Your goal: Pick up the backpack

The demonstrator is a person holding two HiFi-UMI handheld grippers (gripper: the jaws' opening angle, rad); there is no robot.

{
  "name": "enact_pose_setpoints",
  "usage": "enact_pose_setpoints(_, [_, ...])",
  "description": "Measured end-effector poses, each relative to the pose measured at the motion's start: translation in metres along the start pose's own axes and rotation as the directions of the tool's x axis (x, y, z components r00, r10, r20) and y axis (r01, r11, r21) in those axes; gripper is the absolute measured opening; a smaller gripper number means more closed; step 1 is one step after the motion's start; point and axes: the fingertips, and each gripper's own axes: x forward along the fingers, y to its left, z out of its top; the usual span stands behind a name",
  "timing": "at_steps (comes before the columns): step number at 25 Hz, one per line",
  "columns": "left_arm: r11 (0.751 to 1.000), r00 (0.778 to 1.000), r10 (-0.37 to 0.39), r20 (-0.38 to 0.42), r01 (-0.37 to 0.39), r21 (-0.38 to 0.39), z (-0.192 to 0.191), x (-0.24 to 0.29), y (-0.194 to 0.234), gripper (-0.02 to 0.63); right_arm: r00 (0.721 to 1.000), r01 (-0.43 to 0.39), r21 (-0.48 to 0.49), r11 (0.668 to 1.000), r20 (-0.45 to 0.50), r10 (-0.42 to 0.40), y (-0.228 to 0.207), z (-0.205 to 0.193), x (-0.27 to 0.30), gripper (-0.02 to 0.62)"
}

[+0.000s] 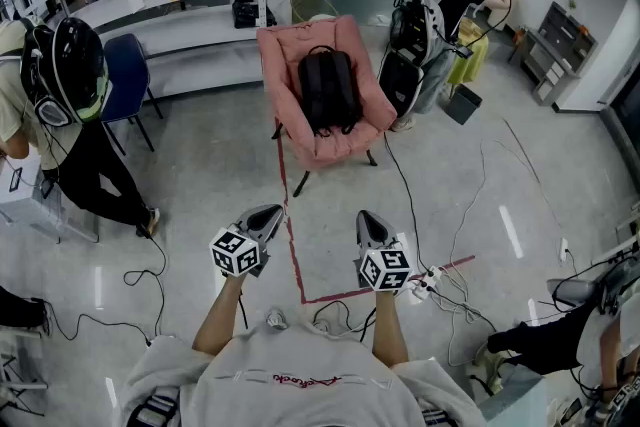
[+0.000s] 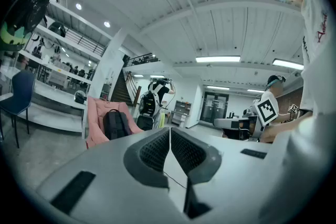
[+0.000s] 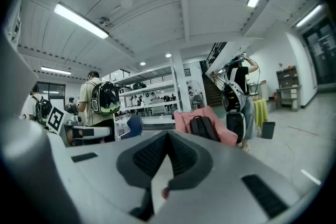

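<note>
While standing well apart from the black backpack [image 1: 329, 90] propped upright in the pink chair [image 1: 283, 65], with left gripper [image 1: 268, 215] and right gripper [image 1: 370, 220] both closed on nothing, step closer, open one, aim for the top handle [image 1: 320, 49]

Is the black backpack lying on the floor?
No, the backpack sits on the pink chair, leaning against its back.

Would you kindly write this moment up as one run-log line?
stage: before reach | backpack: resting in pink chair, untouched | left tool: shut, empty | right tool: shut, empty
</note>
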Motion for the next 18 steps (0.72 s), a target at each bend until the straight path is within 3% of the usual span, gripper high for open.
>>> enact_pose_setpoints(18, [1.0,1.0,0.016,0.007,-0.016,0.014,-0.005,0.043,-0.029,0.018,0.999,-0.052,0.036,0.998,0.006,0.052,-0.038,-0.006,-0.01,0.018])
